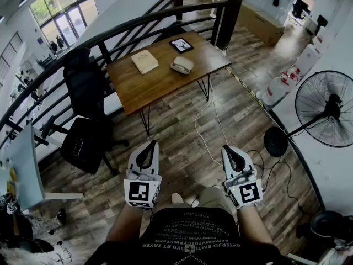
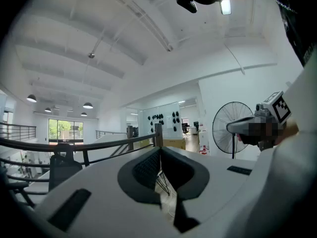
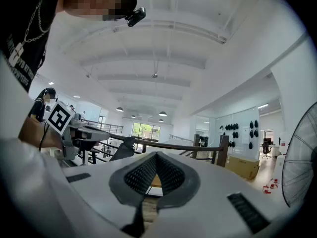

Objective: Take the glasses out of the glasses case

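Observation:
A pale oval glasses case (image 1: 182, 65) lies shut on a wooden table (image 1: 160, 84) several steps ahead of me in the head view. No glasses show. My left gripper (image 1: 148, 144) and right gripper (image 1: 226, 149) are held level in front of my body, far short of the table, over the wood floor. In the left gripper view the left gripper (image 2: 159, 150) has its jaws meeting at the tips with nothing between them. In the right gripper view the right gripper (image 3: 156, 155) is likewise shut and empty.
On the table a tan book (image 1: 144, 61) lies left of the case and a dark-framed tablet (image 1: 181, 44) lies behind it. A black office chair (image 1: 88, 131) stands at the left and a standing fan (image 1: 325, 109) at the right. A white cable (image 1: 212, 120) runs across the floor, and a curved railing (image 1: 138, 26) stands behind the table.

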